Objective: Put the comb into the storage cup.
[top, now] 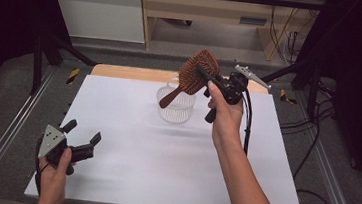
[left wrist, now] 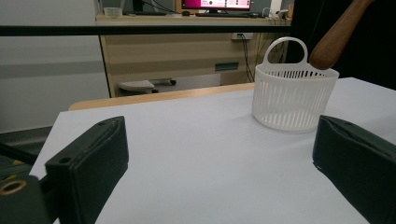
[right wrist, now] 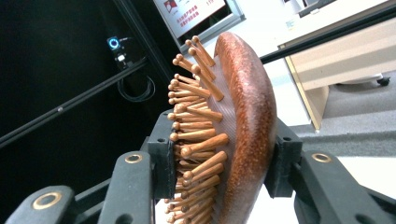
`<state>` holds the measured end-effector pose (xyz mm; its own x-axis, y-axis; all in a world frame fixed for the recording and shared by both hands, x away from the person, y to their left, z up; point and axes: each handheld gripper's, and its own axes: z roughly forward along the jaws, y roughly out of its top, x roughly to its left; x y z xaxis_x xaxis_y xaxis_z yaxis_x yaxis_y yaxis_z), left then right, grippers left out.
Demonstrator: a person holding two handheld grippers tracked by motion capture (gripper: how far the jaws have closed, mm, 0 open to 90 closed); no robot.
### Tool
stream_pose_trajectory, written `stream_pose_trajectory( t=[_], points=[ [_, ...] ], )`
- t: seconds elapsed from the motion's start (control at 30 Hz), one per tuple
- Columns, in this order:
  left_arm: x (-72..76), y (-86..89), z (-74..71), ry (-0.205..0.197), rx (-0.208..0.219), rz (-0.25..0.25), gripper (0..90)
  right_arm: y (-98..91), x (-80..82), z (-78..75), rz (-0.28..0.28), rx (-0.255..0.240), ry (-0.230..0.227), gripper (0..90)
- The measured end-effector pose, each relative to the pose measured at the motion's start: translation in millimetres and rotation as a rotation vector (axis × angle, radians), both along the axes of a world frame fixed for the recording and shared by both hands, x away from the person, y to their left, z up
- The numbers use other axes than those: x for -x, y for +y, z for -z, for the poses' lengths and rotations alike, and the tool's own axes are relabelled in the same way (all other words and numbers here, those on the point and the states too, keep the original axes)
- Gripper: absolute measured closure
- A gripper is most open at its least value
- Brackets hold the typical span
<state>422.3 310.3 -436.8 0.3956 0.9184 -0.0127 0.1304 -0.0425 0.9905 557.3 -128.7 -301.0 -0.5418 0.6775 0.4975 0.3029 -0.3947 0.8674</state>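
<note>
A brown wooden hairbrush (top: pixel 196 73) hangs in the air, head up, its handle end just over the rim of a white slatted basket (top: pixel 175 106). My right gripper (top: pixel 206 77) is shut on the brush head: in the right gripper view one pad presses the wooden bristles and the other the rounded back of the hairbrush (right wrist: pixel 243 130). My left gripper (top: pixel 84 137) rests open near the table's front left with nothing between its jaws. In the left gripper view the basket (left wrist: pixel 294 100) stands ahead to the right, with the brush handle (left wrist: pixel 337 37) above its rim.
The white table top (top: pixel 164 155) spans the middle, with a wooden strip (top: pixel 131 73) at its far edge. Metal rails (top: pixel 10 131) run along both sides. A wooden desk (top: pixel 213 9) stands behind the table. Cables (top: pixel 309 159) lie on the floor at the right.
</note>
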Motion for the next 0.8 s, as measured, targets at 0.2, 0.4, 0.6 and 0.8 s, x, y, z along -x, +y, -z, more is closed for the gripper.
stream_pose_trajectory(
  t=[0.2,0.4,0.6,0.8],
  points=[
    [-0.2,0.3,0.0,0.000,-0.012,0.004,3.8,3.0,-10.3,-5.8,0.024,-0.002,-0.020,54.7],
    [-0.1,-0.6,0.0,-0.001,-0.010,0.008,3.8,3.3,-15.0,-12.1,0.047,-0.004,-0.031,54.7],
    [-0.2,-0.8,0.7,0.002,-0.008,0.011,3.8,2.0,-18.7,-11.1,0.066,0.006,-0.024,54.6],
    [-0.6,1.2,0.1,-0.002,-0.001,0.006,3.8,2.6,-21.6,-9.8,0.068,0.002,-0.021,54.5]
  ],
)
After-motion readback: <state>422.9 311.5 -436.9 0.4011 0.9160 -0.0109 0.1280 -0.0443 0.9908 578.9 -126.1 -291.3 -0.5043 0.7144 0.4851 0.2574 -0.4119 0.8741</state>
